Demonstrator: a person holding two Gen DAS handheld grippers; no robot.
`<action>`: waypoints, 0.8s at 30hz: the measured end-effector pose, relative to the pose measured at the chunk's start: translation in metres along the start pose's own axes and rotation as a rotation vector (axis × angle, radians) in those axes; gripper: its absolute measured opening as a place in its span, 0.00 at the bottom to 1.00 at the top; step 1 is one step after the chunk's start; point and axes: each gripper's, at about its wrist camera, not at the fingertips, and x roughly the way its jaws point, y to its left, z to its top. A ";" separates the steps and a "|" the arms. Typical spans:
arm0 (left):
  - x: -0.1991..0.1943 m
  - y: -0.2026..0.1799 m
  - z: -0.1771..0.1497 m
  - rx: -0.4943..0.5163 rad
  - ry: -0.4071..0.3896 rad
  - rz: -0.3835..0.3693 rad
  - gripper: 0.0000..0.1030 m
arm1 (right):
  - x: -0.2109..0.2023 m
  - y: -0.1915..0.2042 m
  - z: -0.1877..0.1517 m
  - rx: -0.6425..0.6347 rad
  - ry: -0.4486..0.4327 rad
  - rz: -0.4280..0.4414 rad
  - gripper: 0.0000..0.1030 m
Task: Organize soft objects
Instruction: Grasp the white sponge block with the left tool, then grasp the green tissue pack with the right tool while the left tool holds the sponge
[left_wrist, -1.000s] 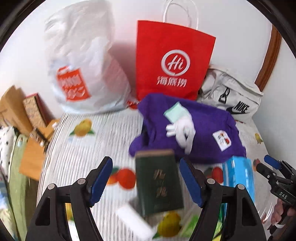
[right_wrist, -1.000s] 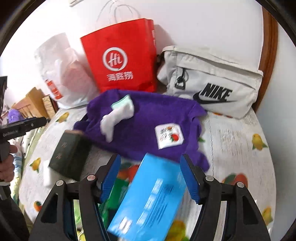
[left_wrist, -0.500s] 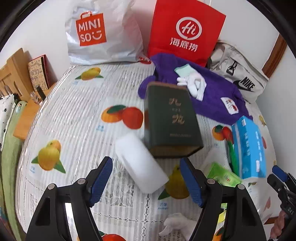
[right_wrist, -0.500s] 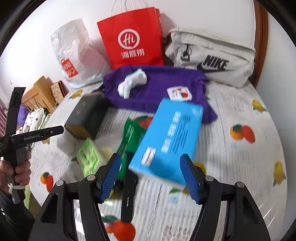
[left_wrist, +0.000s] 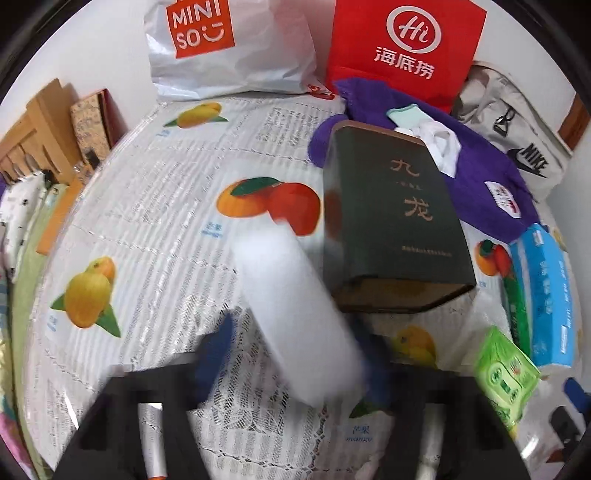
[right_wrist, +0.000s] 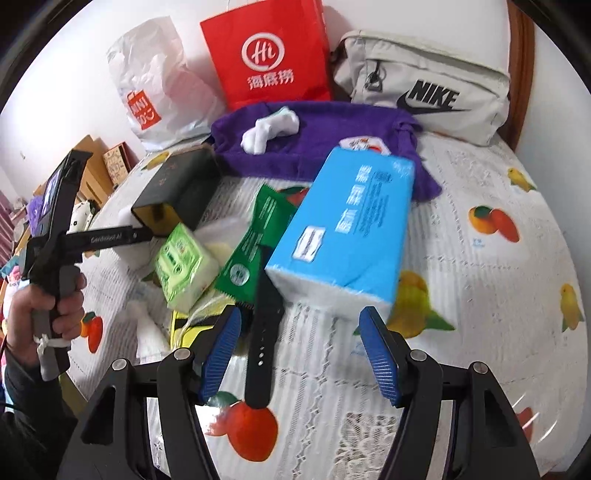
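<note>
straddling white block (left_wrist: 295, 317), left gripper (left_wrist: 291, 354) spread; right gripper (right_wrist: 301, 350) spread, grasping nothing.

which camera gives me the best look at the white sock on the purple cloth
The right wrist view: the sock lies fully exposed and fairly sharp on the purple cloth. In the left wrist view the green box hides part of the sock, so only a bunched piece shows.

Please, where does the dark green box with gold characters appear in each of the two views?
Left wrist: the dark green box lies right of centre, beyond the white block.
Right wrist: it is at left of centre, seen end-on.
Shared landmark: the purple cloth behind it.
</note>
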 end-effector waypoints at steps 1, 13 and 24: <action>-0.001 0.002 -0.002 -0.001 0.006 -0.014 0.36 | 0.002 0.002 -0.001 -0.002 0.004 0.005 0.64; -0.021 0.020 -0.025 0.029 -0.012 -0.025 0.36 | 0.014 0.036 0.002 -0.067 -0.012 0.088 0.64; -0.024 0.039 -0.030 0.004 -0.004 -0.057 0.37 | 0.043 0.094 0.025 -0.327 -0.050 0.101 0.73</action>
